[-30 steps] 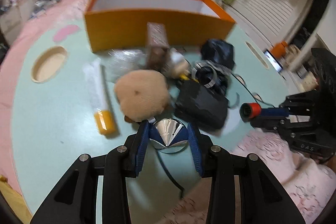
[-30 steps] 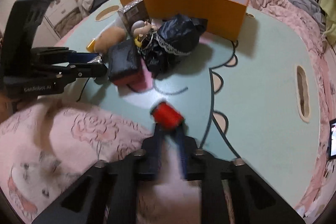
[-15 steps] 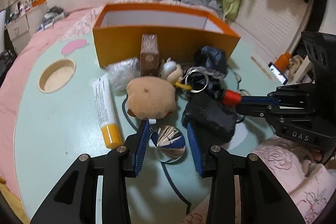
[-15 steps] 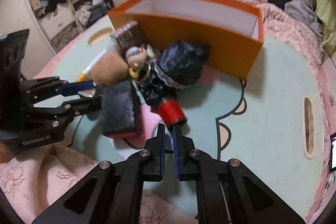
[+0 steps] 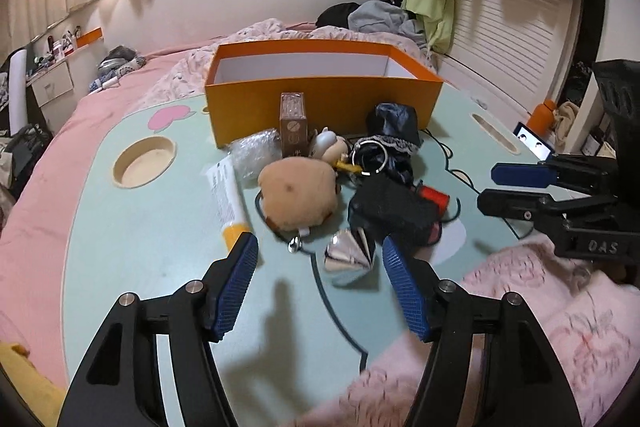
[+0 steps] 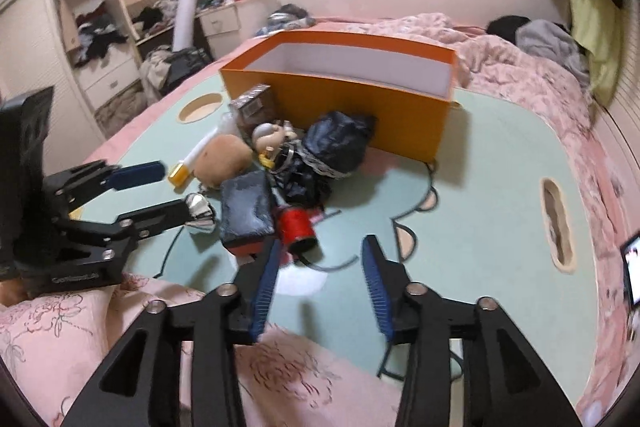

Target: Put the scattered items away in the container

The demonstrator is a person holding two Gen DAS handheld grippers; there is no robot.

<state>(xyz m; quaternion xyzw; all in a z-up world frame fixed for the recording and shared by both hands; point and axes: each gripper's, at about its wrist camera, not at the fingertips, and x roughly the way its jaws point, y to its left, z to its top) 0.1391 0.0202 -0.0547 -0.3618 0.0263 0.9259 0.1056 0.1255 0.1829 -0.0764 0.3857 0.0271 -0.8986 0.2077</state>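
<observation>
Scattered items [image 5: 344, 171] are lying heaped on the table [image 5: 120, 227], just near of the orange box [image 5: 320, 95].
Left gripper [image 5: 320, 259] is opening around a silver cone [image 5: 348, 251]; right gripper [image 6: 320, 259] is opening behind a red spool [image 6: 296, 227], neither gripping.

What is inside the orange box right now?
The orange box shows only bare white inner walls in both views. Its floor is hidden behind the near wall, so anything lying low inside cannot be seen.

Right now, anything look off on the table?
Yes: the orange box shows no items inside, with everything heaped in front of it. The silver cone and red spool lie loose, neither gripper holding them.
</observation>
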